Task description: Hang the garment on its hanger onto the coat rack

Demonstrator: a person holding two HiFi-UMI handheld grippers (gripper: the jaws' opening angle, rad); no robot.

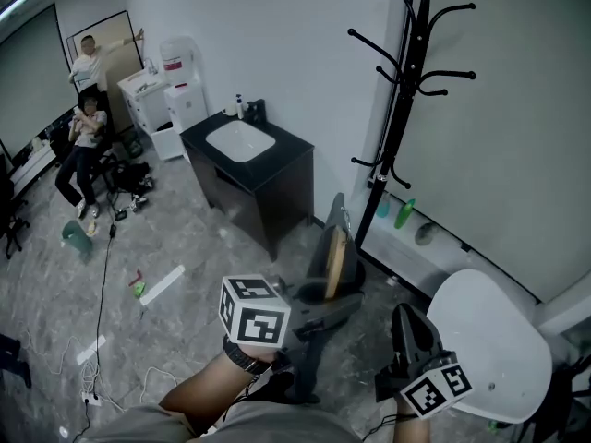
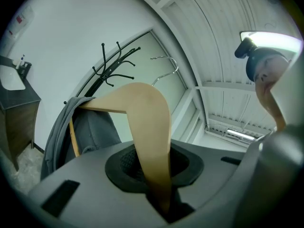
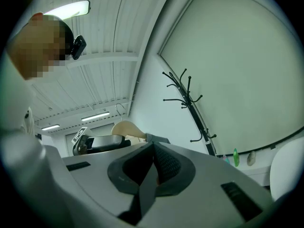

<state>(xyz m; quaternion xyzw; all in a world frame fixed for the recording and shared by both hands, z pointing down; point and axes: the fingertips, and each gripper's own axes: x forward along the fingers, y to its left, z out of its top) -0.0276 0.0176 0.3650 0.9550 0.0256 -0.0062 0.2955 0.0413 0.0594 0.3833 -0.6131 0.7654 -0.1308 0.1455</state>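
Wooden hanger [image 2: 148, 127] w/ grey garment [image 2: 90, 127] is pinched in my L gripper [image 2: 159, 194], hook up for a peg, well short of coat rack [image 1: 406, 90]. R gripper [image 3: 148, 175] pressed together, empty.

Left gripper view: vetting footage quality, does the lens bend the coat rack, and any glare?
Left gripper view: fisheye bows the coat rack; the ceiling light blows out. Head view: the rack looks nearly straight. Right gripper view: a strip light glares.
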